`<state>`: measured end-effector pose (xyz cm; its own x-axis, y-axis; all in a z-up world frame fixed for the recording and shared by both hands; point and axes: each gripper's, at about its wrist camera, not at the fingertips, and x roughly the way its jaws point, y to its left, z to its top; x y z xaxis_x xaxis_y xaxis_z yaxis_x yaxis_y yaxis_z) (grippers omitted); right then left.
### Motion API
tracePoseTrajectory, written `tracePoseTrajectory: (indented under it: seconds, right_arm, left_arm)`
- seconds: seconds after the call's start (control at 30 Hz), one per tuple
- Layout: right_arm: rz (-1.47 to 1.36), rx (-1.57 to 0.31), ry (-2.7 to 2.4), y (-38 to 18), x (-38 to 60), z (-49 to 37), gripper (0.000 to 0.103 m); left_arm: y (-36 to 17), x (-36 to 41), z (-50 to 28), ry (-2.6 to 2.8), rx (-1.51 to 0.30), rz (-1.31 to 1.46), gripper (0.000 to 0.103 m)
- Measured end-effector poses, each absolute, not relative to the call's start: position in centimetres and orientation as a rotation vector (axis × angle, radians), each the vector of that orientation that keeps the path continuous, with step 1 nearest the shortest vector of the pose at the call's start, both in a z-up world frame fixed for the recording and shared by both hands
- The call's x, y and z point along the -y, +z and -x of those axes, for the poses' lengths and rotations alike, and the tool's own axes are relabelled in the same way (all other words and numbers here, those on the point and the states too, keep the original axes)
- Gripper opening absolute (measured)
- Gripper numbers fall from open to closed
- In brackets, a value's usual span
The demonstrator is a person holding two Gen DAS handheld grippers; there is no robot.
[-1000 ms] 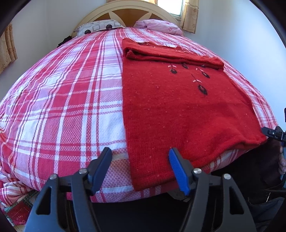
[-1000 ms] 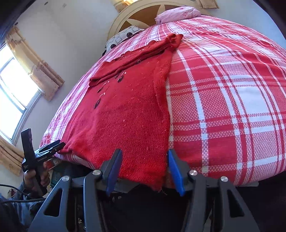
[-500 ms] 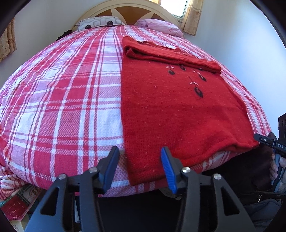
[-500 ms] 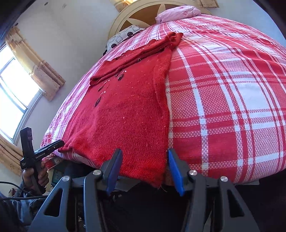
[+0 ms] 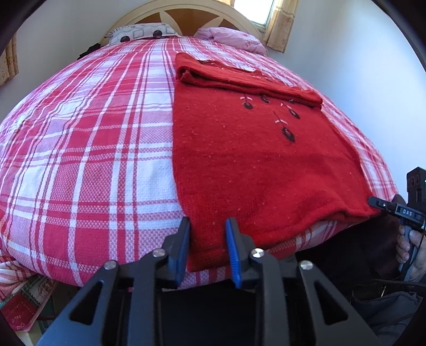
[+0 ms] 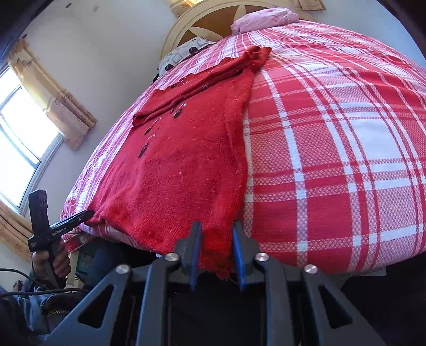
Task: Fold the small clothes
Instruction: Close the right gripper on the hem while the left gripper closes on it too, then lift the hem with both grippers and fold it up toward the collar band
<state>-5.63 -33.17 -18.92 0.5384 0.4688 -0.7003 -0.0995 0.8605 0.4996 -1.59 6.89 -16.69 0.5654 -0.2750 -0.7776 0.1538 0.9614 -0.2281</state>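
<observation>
Gripping one sweater [image 5: 239,165]: two tongs.

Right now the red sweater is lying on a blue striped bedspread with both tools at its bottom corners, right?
Not quite. The bedspread is red and white plaid, as the left wrist view shows. The red sweater does lie on it, with the left tool and right tool at its bottom corners.

It was a home bedroom: a bed [image 5: 80,159] under a red checked cover, pillows [image 5: 141,32] against a curved wooden headboard [image 6: 213,24], and a curtained window [image 6: 24,138] in a plain wall.
</observation>
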Motion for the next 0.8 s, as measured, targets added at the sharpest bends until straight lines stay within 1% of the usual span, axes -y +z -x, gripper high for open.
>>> tracePoseTrajectory:
  seconds: [0.07, 0.13, 0.27, 0.53, 0.8]
  right_arm:
    - [-0.478, -0.946, 0.362, -19.2, 33.8, 5.6, 0.009]
    - [-0.497, -0.942, 0.377, -19.2, 33.9, 5.6, 0.008]
    - [-0.544, -0.905, 0.418, -18.6, 34.2, 5.8, 0.007]
    - [-0.643, -0.811, 0.507, -16.6, 34.9, 6.2, 0.007]
    - [-0.633, -0.73, 0.525, -13.3, 35.2, 4.7, 0.007]
  left_arm:
    - [-16.7, -7.4, 1.5, -0.257, -0.932, 0.175, 0.015]
    - [-16.8, -8.0, 1.1, -0.282, -0.94, 0.217, 0.009]
    - [-16.4, -8.7, 1.0, -0.31, -0.921, 0.276, 0.008]
    - [-13.6, -8.4, 1.3, -0.37, -0.802, 0.279, 0.008]
    - [-11.0, -8.8, -1.5, -0.378, -0.727, 0.29, 0.007]
